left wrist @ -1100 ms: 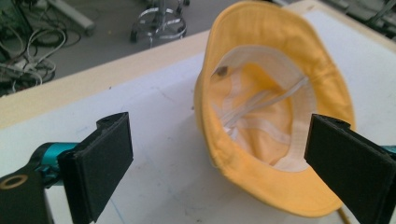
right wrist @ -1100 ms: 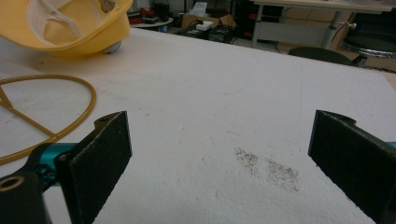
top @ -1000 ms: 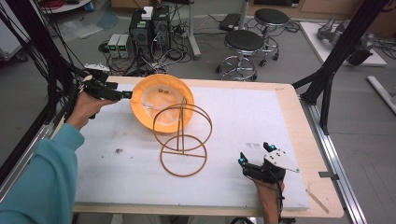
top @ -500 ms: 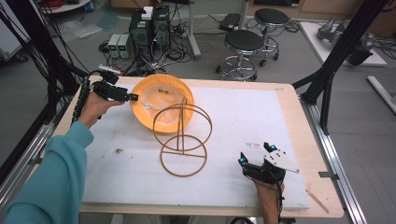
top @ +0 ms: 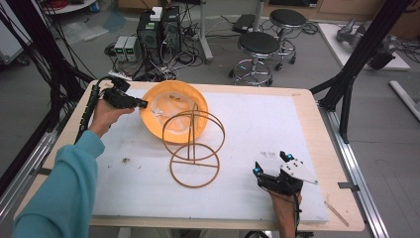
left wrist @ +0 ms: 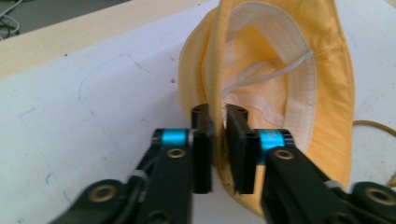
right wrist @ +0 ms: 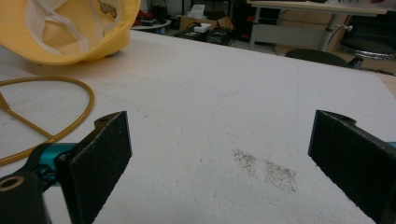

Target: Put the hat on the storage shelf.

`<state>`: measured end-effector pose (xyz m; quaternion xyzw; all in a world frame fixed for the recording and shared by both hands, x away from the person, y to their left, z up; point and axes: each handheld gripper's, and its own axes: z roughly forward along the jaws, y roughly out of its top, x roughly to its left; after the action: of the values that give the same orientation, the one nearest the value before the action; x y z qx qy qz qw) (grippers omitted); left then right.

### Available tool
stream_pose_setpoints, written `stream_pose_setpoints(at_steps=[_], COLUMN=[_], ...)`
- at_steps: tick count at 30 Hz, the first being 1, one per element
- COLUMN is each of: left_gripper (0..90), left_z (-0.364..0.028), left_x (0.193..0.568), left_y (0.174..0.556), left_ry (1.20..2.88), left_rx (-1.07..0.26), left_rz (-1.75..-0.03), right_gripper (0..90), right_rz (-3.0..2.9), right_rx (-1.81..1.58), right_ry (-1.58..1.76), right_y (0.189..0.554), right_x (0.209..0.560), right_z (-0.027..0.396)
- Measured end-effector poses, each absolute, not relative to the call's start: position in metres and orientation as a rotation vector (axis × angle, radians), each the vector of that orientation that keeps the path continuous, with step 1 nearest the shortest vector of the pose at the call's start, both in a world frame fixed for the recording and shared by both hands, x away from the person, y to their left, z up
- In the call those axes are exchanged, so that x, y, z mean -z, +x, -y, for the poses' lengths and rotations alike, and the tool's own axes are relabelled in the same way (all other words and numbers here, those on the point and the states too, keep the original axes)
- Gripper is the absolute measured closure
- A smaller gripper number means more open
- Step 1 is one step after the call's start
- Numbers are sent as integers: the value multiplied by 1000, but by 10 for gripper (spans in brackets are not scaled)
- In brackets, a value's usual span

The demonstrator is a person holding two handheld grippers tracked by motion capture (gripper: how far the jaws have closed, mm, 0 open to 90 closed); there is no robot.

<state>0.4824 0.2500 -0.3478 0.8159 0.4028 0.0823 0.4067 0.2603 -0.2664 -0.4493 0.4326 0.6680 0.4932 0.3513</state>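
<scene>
Hat [top: 173,111] at far-left of table [top: 307,99], leaning by wire stand [top: 194,148] | left gripper [left wrist: 217,140] just clamped on brim | right gripper [right wrist: 219,154] wide open, idle | grasp done, placing on stand left

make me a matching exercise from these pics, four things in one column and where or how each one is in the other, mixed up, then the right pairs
1. yellow hat
2. wire stand
3. left gripper
4. right gripper

a. jaws wide apart over the bare white mat
b. upright on the mat, base ring flat
c. lifted by its brim, hollow side showing
d. jaws just closed onto a fabric brim

Pairs: 1-c, 2-b, 3-d, 4-a
</scene>
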Motion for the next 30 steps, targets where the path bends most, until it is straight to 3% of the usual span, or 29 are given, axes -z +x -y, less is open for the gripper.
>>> stream_pose_setpoints(at_steps=[15, 30], left_gripper=[855, 858], left_z=[-250, -290], left_x=[333, 302], left_y=[472, 462], left_ry=[2016, 1931], left_rx=[-235, -337], left_rz=[-989, -1045], right_gripper=[49, 49], right_rz=[-1725, -1730], right_rx=[-1278, -1266], right_ry=[1119, 1123], right_y=[260, 260], right_x=[449, 449], right_z=[266, 265])
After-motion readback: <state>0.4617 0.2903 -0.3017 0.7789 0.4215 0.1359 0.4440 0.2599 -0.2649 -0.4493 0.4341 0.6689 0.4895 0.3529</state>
